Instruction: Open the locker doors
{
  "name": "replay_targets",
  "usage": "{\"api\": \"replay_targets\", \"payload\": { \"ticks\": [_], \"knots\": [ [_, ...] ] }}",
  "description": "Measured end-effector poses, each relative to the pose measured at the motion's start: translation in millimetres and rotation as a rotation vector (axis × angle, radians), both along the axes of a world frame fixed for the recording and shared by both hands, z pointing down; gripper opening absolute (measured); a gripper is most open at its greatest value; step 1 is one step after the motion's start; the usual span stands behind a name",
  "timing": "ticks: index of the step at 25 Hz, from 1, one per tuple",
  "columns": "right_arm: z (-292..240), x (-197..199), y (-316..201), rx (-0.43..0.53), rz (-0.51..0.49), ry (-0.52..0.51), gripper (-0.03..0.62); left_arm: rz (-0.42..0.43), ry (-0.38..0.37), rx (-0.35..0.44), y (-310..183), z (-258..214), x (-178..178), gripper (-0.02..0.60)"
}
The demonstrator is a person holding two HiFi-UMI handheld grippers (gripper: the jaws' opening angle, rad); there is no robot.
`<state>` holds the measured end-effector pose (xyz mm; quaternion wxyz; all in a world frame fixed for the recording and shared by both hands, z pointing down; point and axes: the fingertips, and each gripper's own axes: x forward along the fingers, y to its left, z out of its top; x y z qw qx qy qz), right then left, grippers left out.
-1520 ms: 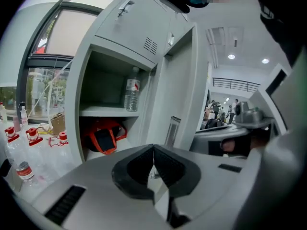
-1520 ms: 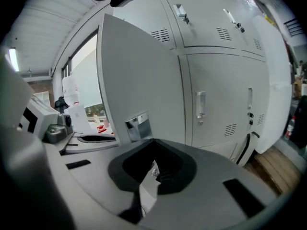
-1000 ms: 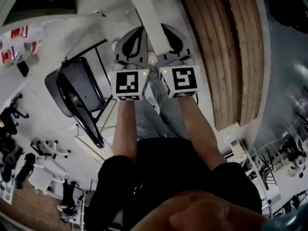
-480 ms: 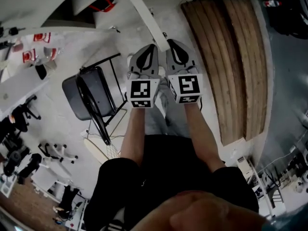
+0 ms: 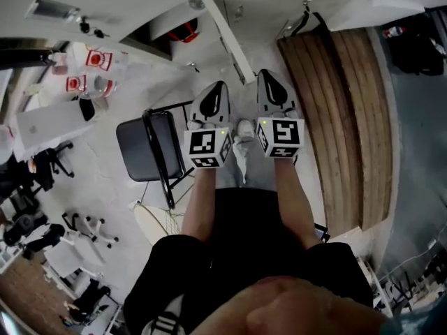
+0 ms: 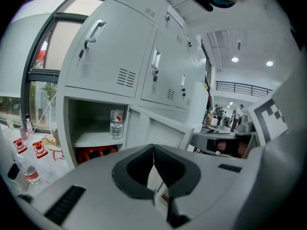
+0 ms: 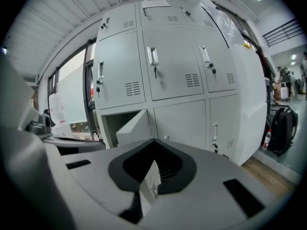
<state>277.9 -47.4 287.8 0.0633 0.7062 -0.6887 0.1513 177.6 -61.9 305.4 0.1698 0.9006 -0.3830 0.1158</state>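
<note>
Ahead at the far side stood the locker bank (image 7: 180, 121), well apart from both tools. I held the left hand-held gripper (image 6: 153, 150) and the right hand-held gripper (image 7: 153, 143) side by side, each with its jaws pressed together on nothing, which I judged a ready carry before choosing a handle. One lower-left door (image 7: 130, 126) already hung ajar, with a water bottle (image 6: 116, 123) on the shelf behind it. The upper doors (image 7: 175, 75) were shut, and their handles (image 7: 152, 56) were not yet within reach.
</note>
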Motion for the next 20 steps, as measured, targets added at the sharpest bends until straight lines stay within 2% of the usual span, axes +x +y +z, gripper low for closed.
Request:
{"api": "replay_targets", "payload": {
  "ticks": [4,8,13,20],
  "knots": [
    [-42.9,0.4,-1.7,0.055,0.005,0.015,0.015,-0.035,0.031,0.059,-1.0,-44.1,-8.2,0.009],
    [-78.6,-7.9,-15.0,0.105,-0.069,0.068,0.015,-0.091,0.039,0.111,-15.0,-80.1,-15.1,0.01],
    [-116.4,-37.4,-22.3,0.155,-0.144,0.074,0.015,-0.15,0.059,0.166,-21.4,-124.6,-36.9,0.009],
    [-146.0,-87.3,-26.4,0.16,-0.28,0.092,0.015,-0.245,0.054,0.227,-22.4,-169.3,-67.8,0.01]
  ]
}}
